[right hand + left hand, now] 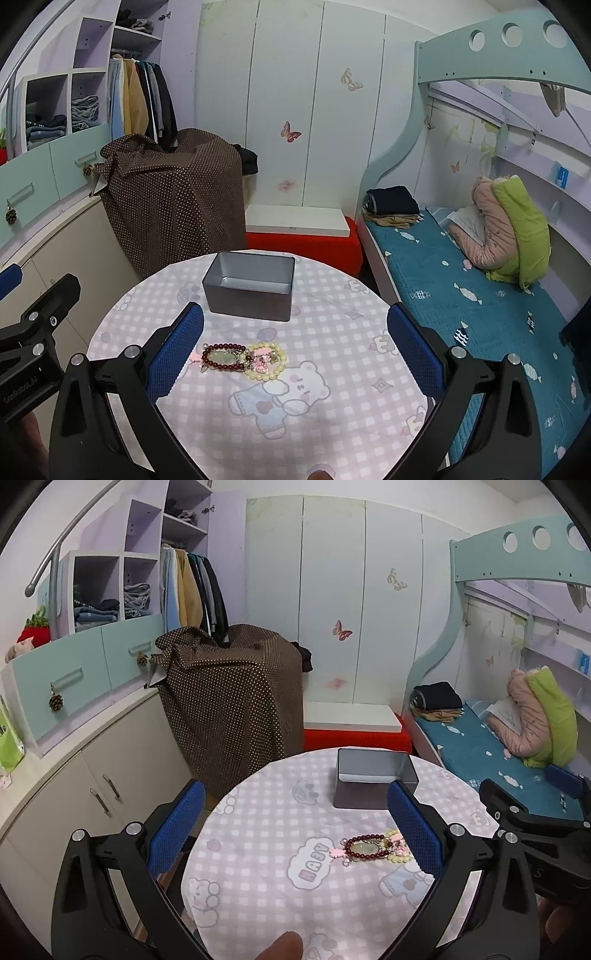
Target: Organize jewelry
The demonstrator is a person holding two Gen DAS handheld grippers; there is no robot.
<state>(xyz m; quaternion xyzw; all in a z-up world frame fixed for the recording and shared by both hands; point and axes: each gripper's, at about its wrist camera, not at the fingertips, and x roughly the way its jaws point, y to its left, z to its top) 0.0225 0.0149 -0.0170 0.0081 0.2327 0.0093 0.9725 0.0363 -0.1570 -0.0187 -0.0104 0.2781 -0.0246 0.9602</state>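
Jewelry: a dark red bead bracelet (224, 356) and a pale yellow bead bracelet (267, 360) lie touching side by side on the round table (332, 369), which has a pink checked cloth with cartoon bears. An oval greenish pendant (221, 357) sits inside the red loop; small pink charms (261, 363) sit inside the yellow one. In the right wrist view the pile lies between the two blue-padded fingers of the right gripper (295, 350), nearer the left finger, the red bracelet just beside its pad (177, 350); no contact visible. Right jaws are spread wide, holding nothing. In the left wrist view the same pile (373, 847) lies toward the right finger of the left gripper (295, 830), with the yellow beads partly hidden behind that pad (413, 830). Left jaws also wide apart, empty. Beyond the jewelry, at the far side of the table, stands a grey rectangular tin (249, 286), open-topped, nothing visible inside, apart from the bracelets. A fingertip (284, 947) shows at the bottom edge of the left view. Behind the table: a red stool (303, 242) with a white board on it, a brown dotted cloth (173, 199) draped over something, white wardrobe doors (280, 92) with butterfly stickers, and a bunk bed (461, 280) with a teal mattress on the right.
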